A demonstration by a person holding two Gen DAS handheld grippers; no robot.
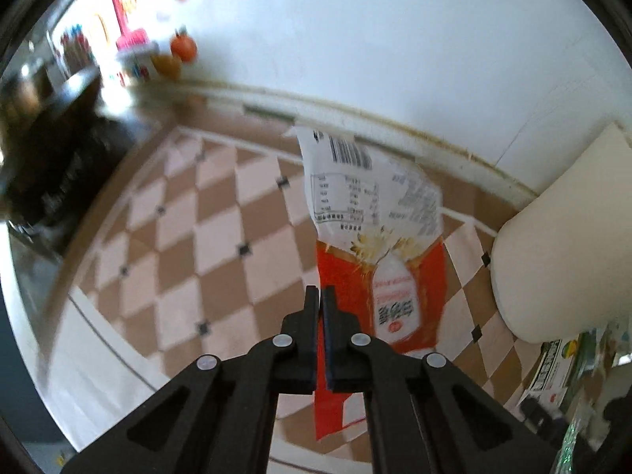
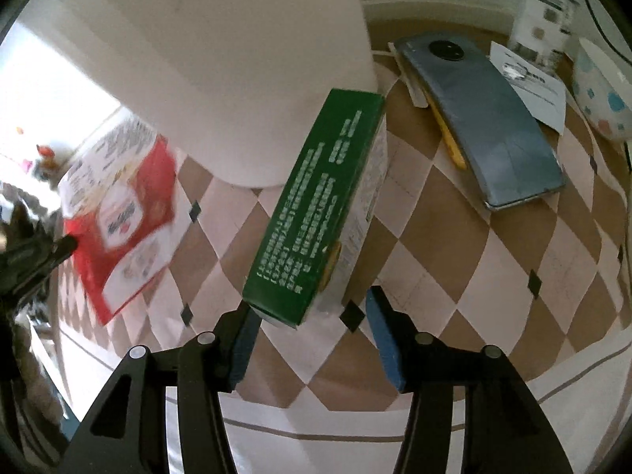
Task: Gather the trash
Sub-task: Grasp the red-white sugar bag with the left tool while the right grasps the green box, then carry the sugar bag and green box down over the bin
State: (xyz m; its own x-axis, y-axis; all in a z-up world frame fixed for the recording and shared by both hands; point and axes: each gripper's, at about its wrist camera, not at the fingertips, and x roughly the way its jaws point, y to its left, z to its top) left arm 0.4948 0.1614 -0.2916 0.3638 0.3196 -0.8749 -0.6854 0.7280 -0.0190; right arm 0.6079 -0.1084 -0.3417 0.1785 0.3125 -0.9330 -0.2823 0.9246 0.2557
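My left gripper [image 1: 320, 290] is shut on a red and white food wrapper [image 1: 371, 237] and holds it up above the checkered tablecloth [image 1: 197, 237]. The same wrapper [image 2: 118, 213] shows at the left of the right wrist view, pinched by the left gripper's fingers [image 2: 59, 247]. My right gripper [image 2: 312, 308] is open, its fingers on either side of the near end of a green carton [image 2: 316, 209] that lies on the tablecloth [image 2: 454, 276] against a large white cylinder [image 2: 245, 59]. I cannot tell if the pads touch the carton.
A blue phone [image 2: 486, 118] lies back-up over a yellow pencil [image 2: 448, 138] and papers [image 2: 529, 79]. A spotted bowl [image 2: 604, 91] stands at the right. The white cylinder [image 1: 561, 245] is right of the wrapper. A dark object [image 1: 59, 150] and orange items [image 1: 183, 45] sit far left.
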